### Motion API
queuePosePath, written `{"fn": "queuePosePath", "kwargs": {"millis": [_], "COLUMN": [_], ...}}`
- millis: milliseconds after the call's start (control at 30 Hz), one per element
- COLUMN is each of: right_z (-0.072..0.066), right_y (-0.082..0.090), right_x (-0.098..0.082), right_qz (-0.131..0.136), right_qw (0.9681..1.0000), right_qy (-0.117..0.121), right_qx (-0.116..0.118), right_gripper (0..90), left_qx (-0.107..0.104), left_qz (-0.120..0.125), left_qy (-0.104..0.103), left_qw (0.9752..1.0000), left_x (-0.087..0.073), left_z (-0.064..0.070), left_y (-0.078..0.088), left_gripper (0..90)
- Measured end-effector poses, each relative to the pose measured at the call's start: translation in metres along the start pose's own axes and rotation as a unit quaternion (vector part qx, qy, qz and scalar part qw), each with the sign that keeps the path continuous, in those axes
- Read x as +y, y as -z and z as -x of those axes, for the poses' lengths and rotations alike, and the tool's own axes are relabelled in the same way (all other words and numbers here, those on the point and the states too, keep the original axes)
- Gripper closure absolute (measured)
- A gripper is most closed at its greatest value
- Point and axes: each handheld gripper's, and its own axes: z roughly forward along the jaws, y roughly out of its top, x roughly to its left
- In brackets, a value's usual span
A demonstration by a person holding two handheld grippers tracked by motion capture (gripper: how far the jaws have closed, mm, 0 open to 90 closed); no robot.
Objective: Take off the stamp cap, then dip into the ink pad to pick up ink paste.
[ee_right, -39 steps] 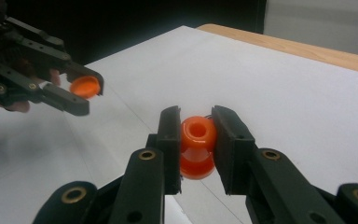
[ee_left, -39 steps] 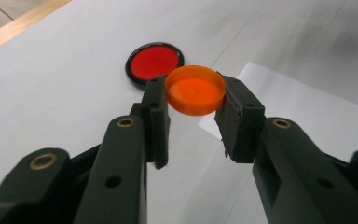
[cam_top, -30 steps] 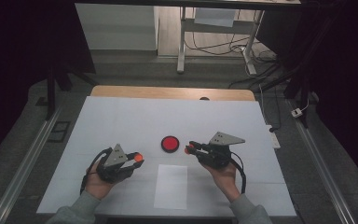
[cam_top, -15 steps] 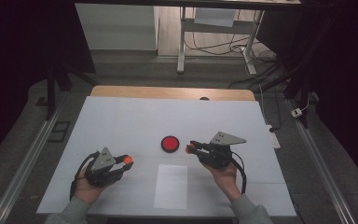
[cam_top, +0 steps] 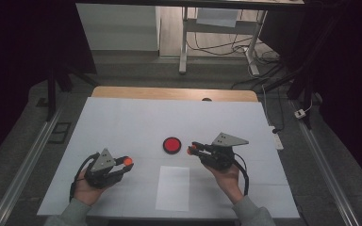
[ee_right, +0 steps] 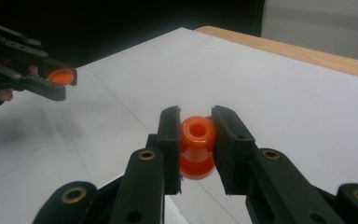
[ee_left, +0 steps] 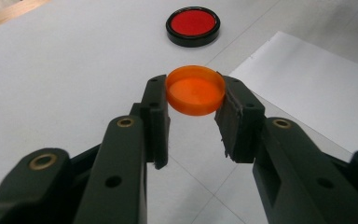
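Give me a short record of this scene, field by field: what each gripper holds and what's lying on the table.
left gripper: shut on an orange cap, held above the table
right gripper: shut on a small orange bottle
on table: red disc with black rim, white sheet of paper
disc position: between the two grippers, beyond the paper

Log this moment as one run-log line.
left gripper: shut on orange cap | right gripper: shut on orange spool | red disc: on table, untouched | white sheet: flat
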Motion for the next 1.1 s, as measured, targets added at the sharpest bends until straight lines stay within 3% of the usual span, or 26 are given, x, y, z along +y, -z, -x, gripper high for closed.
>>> {"fn": "queuePosePath", "kwargs": {"millis": [600, 1100], "right_z": [-0.001, 0.009], "right_y": [-0.004, -0.023], "right_x": [0.005, 0.007], "right_qz": [-0.001, -0.012], "right_qw": [1.0, 0.9999], "right_qy": [0.005, -0.003], "right_qx": [0.002, -0.006], "right_gripper": [72.5, 72.5], "left_qx": [-0.003, -0.011], "left_qz": [-0.002, -0.008], "left_qy": [-0.001, -0.006], "left_qw": [1.0, 0.9999], "left_x": [0.0, 0.002], "left_z": [0.0, 0.0], "left_y": [-0.001, -0.006], "left_gripper": [64.9, 64.9]}}
